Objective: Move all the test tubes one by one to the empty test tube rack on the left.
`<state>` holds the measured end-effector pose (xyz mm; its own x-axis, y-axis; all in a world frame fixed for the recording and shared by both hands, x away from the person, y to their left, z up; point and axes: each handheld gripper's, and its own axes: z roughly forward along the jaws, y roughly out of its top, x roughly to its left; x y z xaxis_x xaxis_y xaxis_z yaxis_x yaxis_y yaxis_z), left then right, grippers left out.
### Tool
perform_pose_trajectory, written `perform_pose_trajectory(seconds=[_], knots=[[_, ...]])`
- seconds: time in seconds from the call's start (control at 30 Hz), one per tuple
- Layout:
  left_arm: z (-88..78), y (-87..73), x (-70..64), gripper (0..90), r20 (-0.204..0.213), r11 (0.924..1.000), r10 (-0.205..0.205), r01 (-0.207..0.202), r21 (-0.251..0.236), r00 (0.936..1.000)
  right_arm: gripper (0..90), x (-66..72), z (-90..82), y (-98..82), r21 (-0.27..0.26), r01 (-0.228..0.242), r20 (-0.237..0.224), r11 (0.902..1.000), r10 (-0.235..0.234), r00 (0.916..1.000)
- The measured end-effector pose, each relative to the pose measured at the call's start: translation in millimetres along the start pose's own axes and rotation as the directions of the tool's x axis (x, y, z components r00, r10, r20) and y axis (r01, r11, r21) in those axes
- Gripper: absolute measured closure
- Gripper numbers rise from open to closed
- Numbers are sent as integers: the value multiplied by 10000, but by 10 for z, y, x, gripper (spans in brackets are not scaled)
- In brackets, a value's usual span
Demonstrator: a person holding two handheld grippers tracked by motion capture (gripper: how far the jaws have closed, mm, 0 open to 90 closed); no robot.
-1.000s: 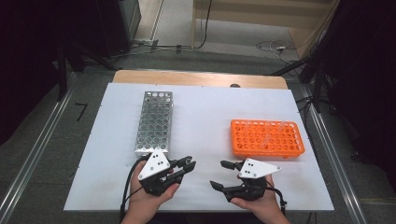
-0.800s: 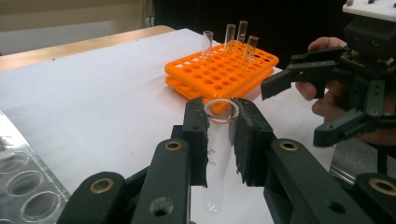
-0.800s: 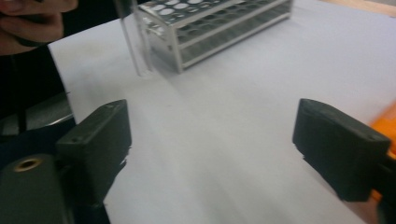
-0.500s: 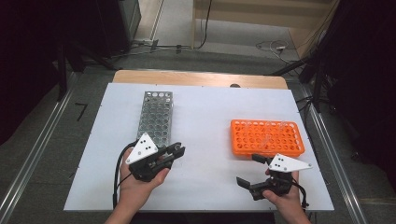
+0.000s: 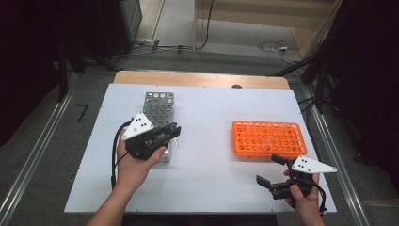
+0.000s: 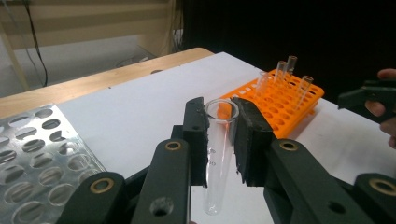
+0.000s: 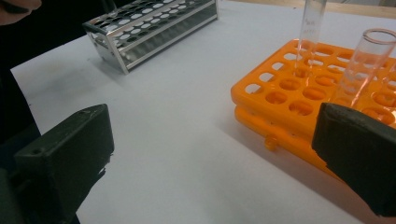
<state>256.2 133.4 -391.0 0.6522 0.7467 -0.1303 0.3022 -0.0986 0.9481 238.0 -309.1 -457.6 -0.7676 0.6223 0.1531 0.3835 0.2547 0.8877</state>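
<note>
Over the desk in the high view, the left gripper hovers by the metal rack. Its own view shows jaws clamped on a clear test tube at mid-length; light, slick, brittle glass wants gentle pressure. Beside the orange rack, the right gripper's jaws have just been opening and stand apart, empty.

Two racks: one metal rack at ten o'clock, one orange rack at three. Four glass test tubes: one held, three standing in orange.
</note>
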Motion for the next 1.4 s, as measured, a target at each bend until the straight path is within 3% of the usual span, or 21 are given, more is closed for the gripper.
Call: perform_pose_trajectory(seconds=[0.27, 0.77, 1.4], knots=[[158, 124, 240, 765, -431, 10000, -25, 28, 80, 9991, 0, -87, -64, -36, -85, -199, 334, 9998, 201, 9992], [364, 304, 620, 764, -970, 9994, -344, 342, -33, 9947, 0, -139, -71, -53, -65, -281, 293, 9996, 283, 9992], [664, 499, 972, 764, -1538, 9983, -581, 572, -99, 9864, 0, -158, -67, -66, -16, -278, 308, 9996, 278, 9991]])
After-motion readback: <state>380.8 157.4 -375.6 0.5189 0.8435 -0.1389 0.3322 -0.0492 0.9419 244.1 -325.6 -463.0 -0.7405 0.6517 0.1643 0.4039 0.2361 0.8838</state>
